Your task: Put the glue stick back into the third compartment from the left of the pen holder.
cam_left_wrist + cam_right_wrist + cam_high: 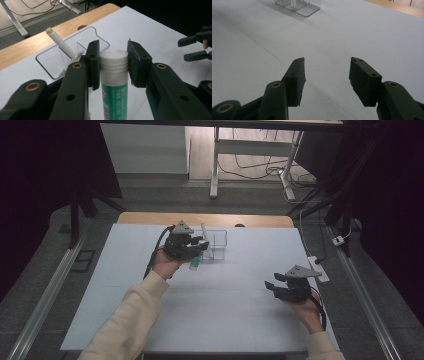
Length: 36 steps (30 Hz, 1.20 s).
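Nearest the person, the right tongs [276, 284] hang low over the white table [230, 320], jaws spread wide with nothing between them; in the right gripper view only bare tabletop lies ahead of them, with the clear holder's base at the far edge. They sit well apart from the left tongs [200, 244], which are farther out and off to the left. The left tongs are clamped on a green-and-white tube [114, 82], the pads [93, 65] pressing either side of its white ribbed cap, the tube's body hanging down toward the table. Just beyond the left tongs stands a clear plastic holder [47, 62] with compartments, and a white stick [60, 41] leans tilted inside it. Past the holder, the table's wooden edge [150, 218] shows.
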Each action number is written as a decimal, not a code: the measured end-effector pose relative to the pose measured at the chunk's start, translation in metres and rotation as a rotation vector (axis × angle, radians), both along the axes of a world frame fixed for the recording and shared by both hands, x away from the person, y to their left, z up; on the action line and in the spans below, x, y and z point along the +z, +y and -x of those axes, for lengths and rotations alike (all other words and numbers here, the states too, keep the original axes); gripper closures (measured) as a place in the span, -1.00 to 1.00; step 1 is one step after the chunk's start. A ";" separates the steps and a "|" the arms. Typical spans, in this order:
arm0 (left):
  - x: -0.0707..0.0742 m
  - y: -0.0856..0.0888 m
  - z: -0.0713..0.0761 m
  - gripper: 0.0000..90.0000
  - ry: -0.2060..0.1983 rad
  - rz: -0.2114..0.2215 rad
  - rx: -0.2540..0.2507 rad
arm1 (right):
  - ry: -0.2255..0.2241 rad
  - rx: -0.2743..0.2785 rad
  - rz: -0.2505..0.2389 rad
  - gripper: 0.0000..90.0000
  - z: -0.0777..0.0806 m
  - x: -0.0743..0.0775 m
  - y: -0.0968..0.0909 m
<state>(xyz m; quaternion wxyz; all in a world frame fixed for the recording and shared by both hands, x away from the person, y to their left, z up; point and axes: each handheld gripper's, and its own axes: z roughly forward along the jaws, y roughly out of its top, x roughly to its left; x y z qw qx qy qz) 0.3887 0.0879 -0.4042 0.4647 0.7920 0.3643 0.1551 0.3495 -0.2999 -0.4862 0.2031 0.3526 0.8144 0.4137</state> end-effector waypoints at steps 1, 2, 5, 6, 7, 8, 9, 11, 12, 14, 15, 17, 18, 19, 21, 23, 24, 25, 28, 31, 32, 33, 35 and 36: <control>0.000 0.000 -0.001 0.44 0.000 0.000 0.001 | -0.004 -0.002 -0.004 0.02 0.000 0.000 0.000; 0.000 0.000 -0.002 0.44 0.002 0.002 0.001 | -0.004 -0.003 -0.005 0.02 0.000 0.000 -0.001; -0.002 -0.001 -0.004 0.44 0.009 -0.001 0.004 | -0.007 -0.009 -0.006 0.02 0.000 0.000 -0.002; -0.003 0.000 -0.004 0.44 0.011 -0.004 0.004 | -0.005 -0.009 -0.008 0.02 0.000 0.000 -0.002; -0.003 0.000 -0.005 0.44 0.013 -0.004 0.006 | -0.003 -0.009 -0.007 0.03 0.000 0.000 -0.003; -0.004 0.000 -0.005 0.44 0.014 -0.004 0.006 | -0.001 -0.009 -0.005 0.03 0.000 0.000 -0.003; -0.004 0.000 -0.006 0.44 0.013 -0.005 0.007 | -0.002 -0.010 -0.005 0.03 0.000 0.000 -0.003; -0.004 0.000 -0.007 0.44 0.013 -0.005 0.008 | -0.005 -0.008 -0.006 0.03 0.000 0.000 -0.003; -0.004 0.000 -0.008 0.44 0.014 -0.005 0.008 | -0.005 -0.008 -0.006 0.03 0.000 0.000 -0.002; -0.005 0.000 -0.009 0.44 0.016 -0.006 0.009 | -0.004 -0.009 -0.005 0.02 -0.001 0.000 -0.002; -0.005 0.000 -0.010 0.44 0.017 -0.007 0.011 | -0.004 -0.009 -0.004 0.03 -0.001 0.000 -0.002; -0.005 0.000 -0.012 0.44 0.016 -0.008 0.015 | -0.003 -0.009 -0.004 0.03 -0.001 0.000 -0.002; -0.005 0.000 -0.012 0.44 0.016 -0.006 0.015 | -0.004 -0.009 -0.004 0.03 -0.001 0.000 -0.002; -0.005 -0.001 -0.013 0.44 0.015 -0.006 0.018 | -0.003 -0.008 -0.004 0.02 -0.001 0.000 -0.002; -0.004 -0.001 -0.016 0.44 0.013 -0.009 0.020 | -0.002 -0.009 -0.004 0.02 -0.001 -0.001 -0.002; -0.002 -0.003 -0.018 0.44 0.010 -0.009 0.022 | -0.001 -0.008 -0.004 0.02 -0.001 -0.001 -0.002; -0.001 -0.003 -0.019 0.44 0.008 -0.006 0.022 | -0.002 -0.008 -0.004 0.02 -0.001 0.000 -0.002; 0.000 -0.004 -0.020 0.44 0.007 -0.004 0.022 | -0.002 -0.008 -0.005 0.01 -0.001 0.000 -0.002; 0.004 -0.007 -0.024 0.44 -0.002 -0.006 0.024 | -0.001 -0.010 -0.006 0.00 0.000 0.000 -0.002; 0.008 -0.011 -0.029 0.44 -0.010 -0.005 0.026 | -0.002 -0.007 -0.007 0.00 0.000 0.000 -0.002; 0.010 -0.012 -0.031 0.44 -0.011 -0.003 0.027 | -0.001 -0.007 -0.007 0.00 0.000 0.000 -0.002; 0.012 -0.013 -0.032 0.44 -0.013 -0.002 0.029 | 0.001 -0.007 -0.006 -0.01 0.000 -0.001 -0.002; 0.015 -0.015 -0.036 0.44 -0.019 0.001 0.033 | 0.002 -0.006 -0.005 -0.02 0.000 -0.001 -0.002; 0.016 -0.017 -0.038 0.44 -0.021 -0.002 0.034 | 0.002 -0.005 -0.005 -0.02 0.000 -0.001 -0.002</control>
